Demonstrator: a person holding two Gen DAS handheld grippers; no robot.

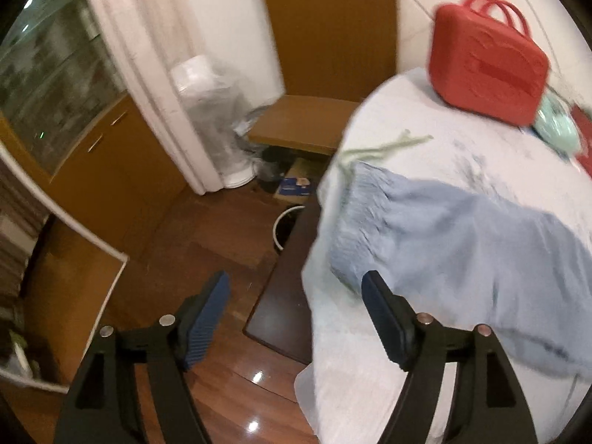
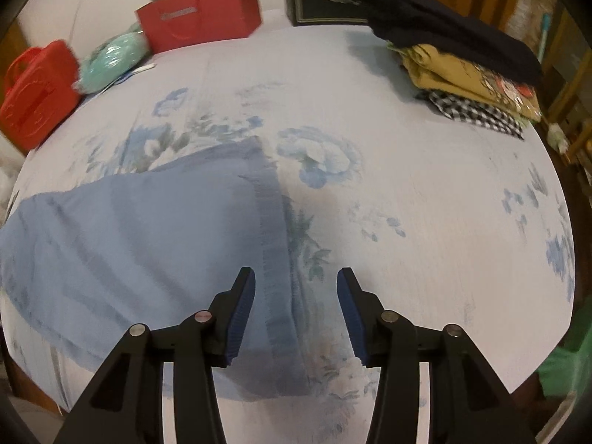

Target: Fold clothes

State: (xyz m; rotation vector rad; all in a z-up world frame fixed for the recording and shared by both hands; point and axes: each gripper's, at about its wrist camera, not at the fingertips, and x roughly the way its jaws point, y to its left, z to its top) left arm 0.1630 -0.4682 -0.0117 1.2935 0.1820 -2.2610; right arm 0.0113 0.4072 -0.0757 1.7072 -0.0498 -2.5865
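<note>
Jaws on both grippers stand wide apart and hold nothing. From my right gripper [image 2: 296, 314] I look down on a light blue garment [image 2: 140, 244] lying flat on a bed [image 2: 425, 170] covered with a pale floral sheet. The garment's ribbed hem runs up between the jaws, with the left pad above the cloth and the right pad above bare sheet; I cannot tell whether either pad touches anything. Most of the garment spreads away to the left.

From my left gripper [image 1: 296, 318], the same garment [image 1: 462, 251] drapes over the bed's edge; the right pad sits beside the gathered end, while the left pad hangs over the wooden floor [image 1: 222, 244].

Further off on the bed, a stack of folded clothes [image 2: 477, 74] lies at the far right, dark on top, mustard below, then black-and-white check. At the far left are a red case [image 2: 35, 96], a mint green bundle [image 2: 111, 63] and a red paper bag [image 2: 199, 11].
</note>
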